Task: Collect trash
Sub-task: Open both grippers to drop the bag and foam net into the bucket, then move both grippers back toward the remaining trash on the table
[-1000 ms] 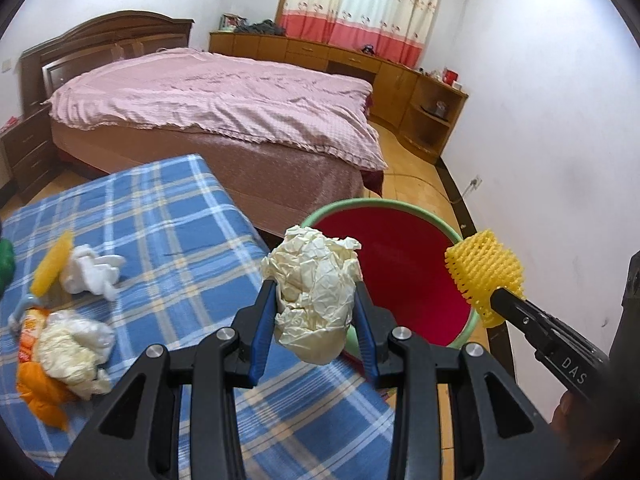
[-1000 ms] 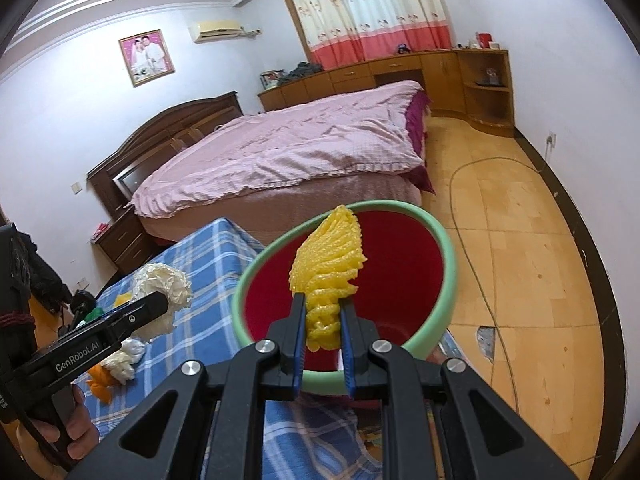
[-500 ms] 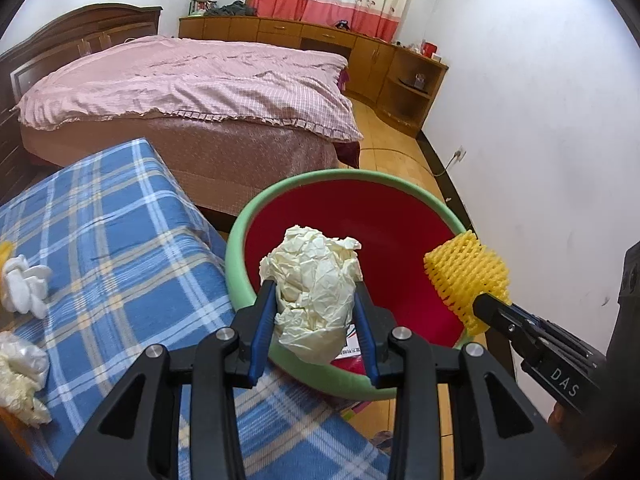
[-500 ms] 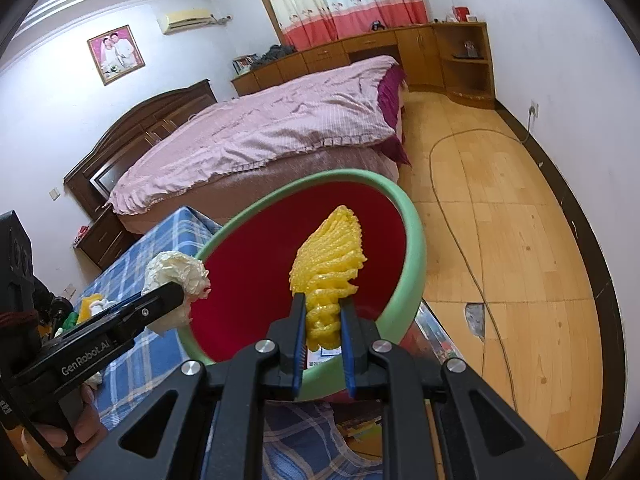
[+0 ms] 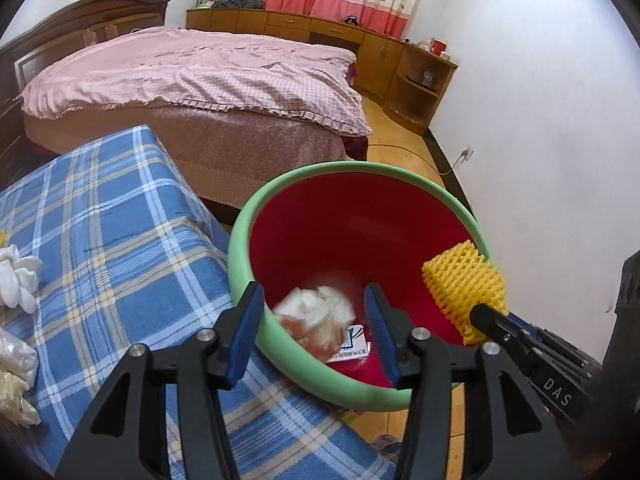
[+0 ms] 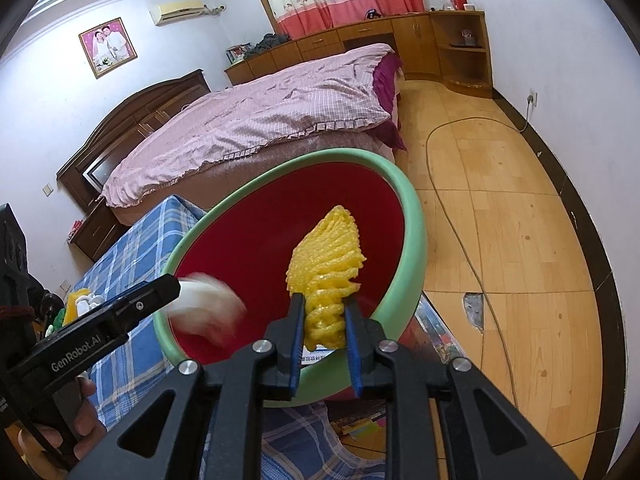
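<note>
A green-rimmed red bin [image 5: 240,240] stands at the edge of the plaid-covered table. My left gripper [image 5: 312,296] hovers over it with its jaws opening, and the crumpled paper ball [image 5: 316,316], blurred, is dropping free between the fingers into the bin. From the right wrist view the same ball [image 6: 204,308] smears just off the left gripper's tip [image 6: 172,284]. My right gripper [image 6: 324,304] is over the bin's near rim [image 6: 412,220]. Its jaws are starting to open, with the yellow foam net [image 6: 326,264] still upright between the pads. The net [image 5: 464,284] also shows in the left wrist view.
The blue plaid cloth [image 5: 120,240] holds more white scraps [image 5: 16,280] at its left edge. A printed card [image 5: 352,344] lies in the bin. A pink bed [image 5: 200,72] is behind. A cable [image 6: 460,220] runs over the wooden floor. A hand [image 6: 84,420] grips the left tool.
Both grippers sank toward the bin. The left jaws spread and let go of the paper ball, which now falls into the bin. The right jaws have widened slightly around the foam net.
</note>
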`<action>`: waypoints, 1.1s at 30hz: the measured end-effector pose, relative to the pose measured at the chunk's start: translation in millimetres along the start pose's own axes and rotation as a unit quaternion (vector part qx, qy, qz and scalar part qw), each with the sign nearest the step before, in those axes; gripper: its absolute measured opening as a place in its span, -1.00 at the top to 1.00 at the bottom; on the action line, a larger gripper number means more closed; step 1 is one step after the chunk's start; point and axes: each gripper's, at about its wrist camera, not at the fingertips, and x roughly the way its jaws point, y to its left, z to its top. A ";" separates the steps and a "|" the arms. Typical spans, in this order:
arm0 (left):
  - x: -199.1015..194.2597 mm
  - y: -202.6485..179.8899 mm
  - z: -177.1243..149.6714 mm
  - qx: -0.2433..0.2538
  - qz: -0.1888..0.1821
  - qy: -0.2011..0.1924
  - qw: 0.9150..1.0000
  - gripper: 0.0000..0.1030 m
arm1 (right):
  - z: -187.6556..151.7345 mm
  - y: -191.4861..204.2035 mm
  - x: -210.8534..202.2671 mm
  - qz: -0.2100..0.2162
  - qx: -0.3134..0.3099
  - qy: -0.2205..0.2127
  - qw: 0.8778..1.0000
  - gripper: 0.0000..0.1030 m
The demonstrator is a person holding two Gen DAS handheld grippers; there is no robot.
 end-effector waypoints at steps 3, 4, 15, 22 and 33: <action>-3.2 2.6 0.0 -0.005 0.003 0.000 1.000 -0.02 | -0.7 1.5 0.8 0.007 0.000 0.000 1.000 0.38; -4.4 3.2 -0.2 -0.005 0.005 -0.001 1.000 -0.02 | -0.7 2.9 0.6 0.008 -0.001 -0.001 1.000 0.35; -27.9 18.4 -1.7 -0.021 0.023 -0.015 0.999 -0.02 | -1.2 7.1 -13.4 0.014 -0.005 -0.022 1.000 0.09; -55.2 37.0 -3.8 -0.037 0.042 -0.030 0.998 -0.02 | -0.9 23.0 -26.4 0.025 -0.015 -0.030 0.999 -0.01; -114.7 78.7 -9.7 -0.065 0.091 -0.063 0.992 -0.02 | -3.1 60.8 -48.7 0.051 -0.026 -0.039 0.998 -0.14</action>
